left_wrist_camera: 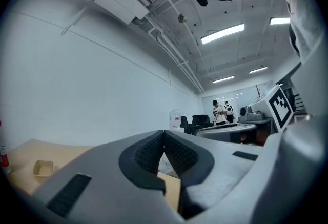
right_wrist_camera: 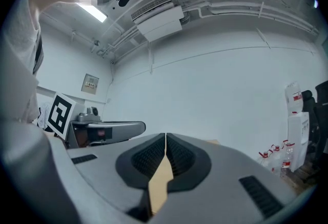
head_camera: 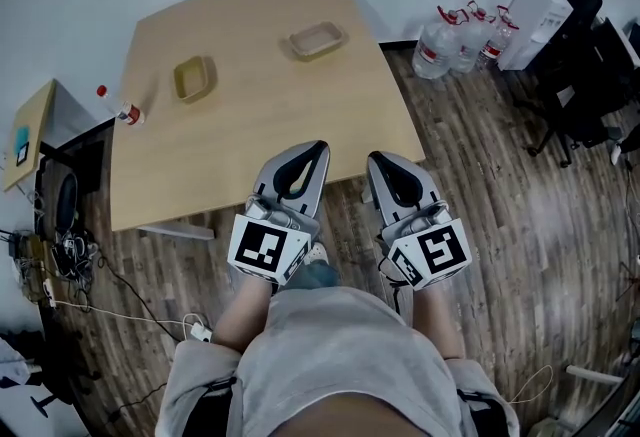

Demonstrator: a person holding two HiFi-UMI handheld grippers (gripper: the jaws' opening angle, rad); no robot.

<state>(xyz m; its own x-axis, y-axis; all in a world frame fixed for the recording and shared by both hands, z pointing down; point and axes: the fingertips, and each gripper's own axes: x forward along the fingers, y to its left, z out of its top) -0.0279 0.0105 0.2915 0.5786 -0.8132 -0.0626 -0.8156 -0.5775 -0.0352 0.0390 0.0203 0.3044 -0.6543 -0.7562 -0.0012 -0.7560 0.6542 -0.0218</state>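
Two tools, left gripper (head_camera: 318, 147) and right gripper (head_camera: 376, 158), are being held at the bench (head_camera: 250, 140) edge, jaws closed and empty, well short of the tan tray (head_camera: 316, 40).

The head view looks steeply down from above the person onto the pale wooden bench (head_camera: 260, 140) and dark plank floor (head_camera: 500, 225), with the grey left tongs (head_camera: 318, 145) and grey right tongs (head_camera: 375, 157) close below it. Each gripper view rides low behind its own tongs, facing almost level across the room. The left one shares the small yellowish tray (head_camera: 194, 78) with the head view; the right one shares the clear water jugs (head_camera: 455, 40).
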